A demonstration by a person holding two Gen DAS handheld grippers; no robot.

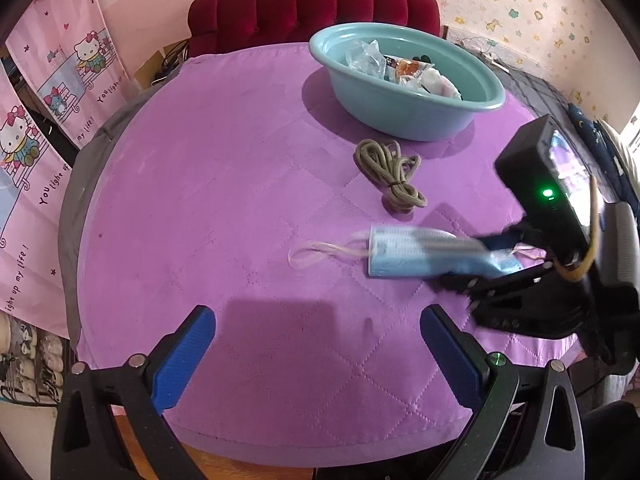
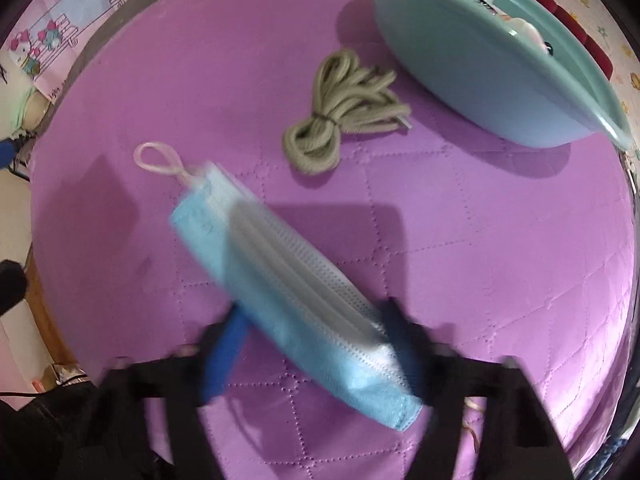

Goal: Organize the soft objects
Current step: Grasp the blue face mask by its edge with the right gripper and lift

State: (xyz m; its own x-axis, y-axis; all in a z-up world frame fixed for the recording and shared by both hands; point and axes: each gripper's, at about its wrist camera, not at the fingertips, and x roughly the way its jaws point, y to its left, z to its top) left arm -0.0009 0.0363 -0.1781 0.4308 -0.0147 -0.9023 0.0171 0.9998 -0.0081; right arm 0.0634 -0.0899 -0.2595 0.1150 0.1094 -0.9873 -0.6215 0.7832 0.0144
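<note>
A stack of light-blue face masks [image 2: 288, 280] with white ear loops lies on the purple quilted cloth [image 2: 500, 260]. My right gripper [image 2: 316, 316] points down over its near end, and the blue pads stand against both long sides; the picture is blurred there. In the left wrist view the same masks [image 1: 412, 254] lie at centre right with the right gripper [image 1: 472, 262] on their right end. My left gripper [image 1: 318, 344] hangs open above bare cloth at the front, nothing between its fingers. A tied bundle of grey-green rope [image 1: 390, 178] lies between the masks and the basin.
A teal plastic basin [image 1: 400, 112] stands at the back right of the cloth, holding several wrapped soft items. The rope [image 2: 340, 116] lies just left of the basin [image 2: 460, 52]. A red padded headboard [image 1: 312, 12] stands behind. The cloth ends just below the left gripper.
</note>
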